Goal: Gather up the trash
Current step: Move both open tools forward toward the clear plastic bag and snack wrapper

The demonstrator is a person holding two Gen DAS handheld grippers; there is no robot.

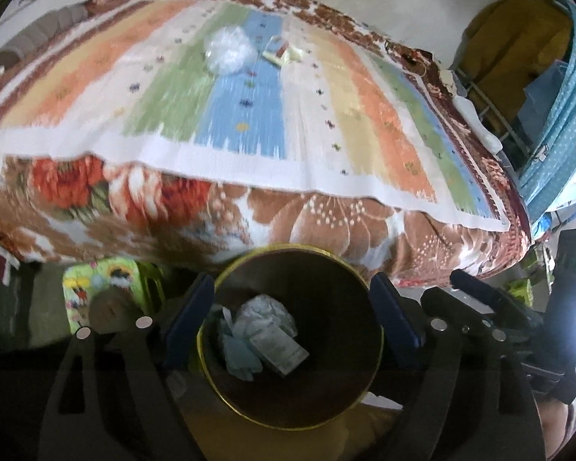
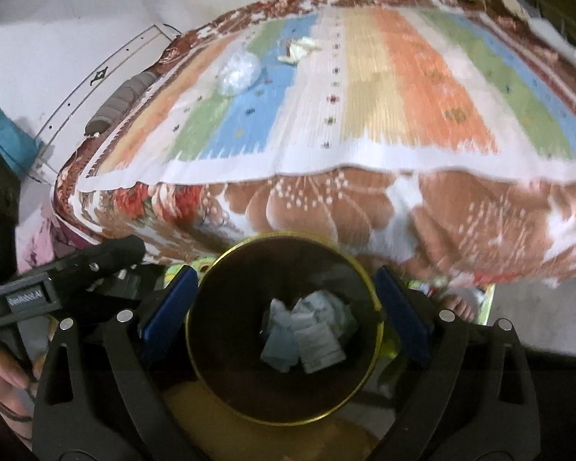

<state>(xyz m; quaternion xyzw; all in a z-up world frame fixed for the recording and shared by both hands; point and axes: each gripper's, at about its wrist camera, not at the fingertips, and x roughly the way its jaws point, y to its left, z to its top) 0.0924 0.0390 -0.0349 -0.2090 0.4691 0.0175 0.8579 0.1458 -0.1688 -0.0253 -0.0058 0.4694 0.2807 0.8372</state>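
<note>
Down in the bin (image 1: 288, 395) some paper's (image 1: 267, 340) done; both hand-held grippers (image 1: 292, 319) (image 2: 284, 315) wide, empty; bag (image 1: 230, 50) and wrappers (image 1: 284, 53) left on bed (image 1: 249, 115).

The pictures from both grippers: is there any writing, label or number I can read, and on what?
Left gripper: a white label on its side, too blurred to read.
Printed paper in the bin: lines of print, too small to read.
Wrapper on the bed: no readable text.
Nothing else carries writing.
</note>
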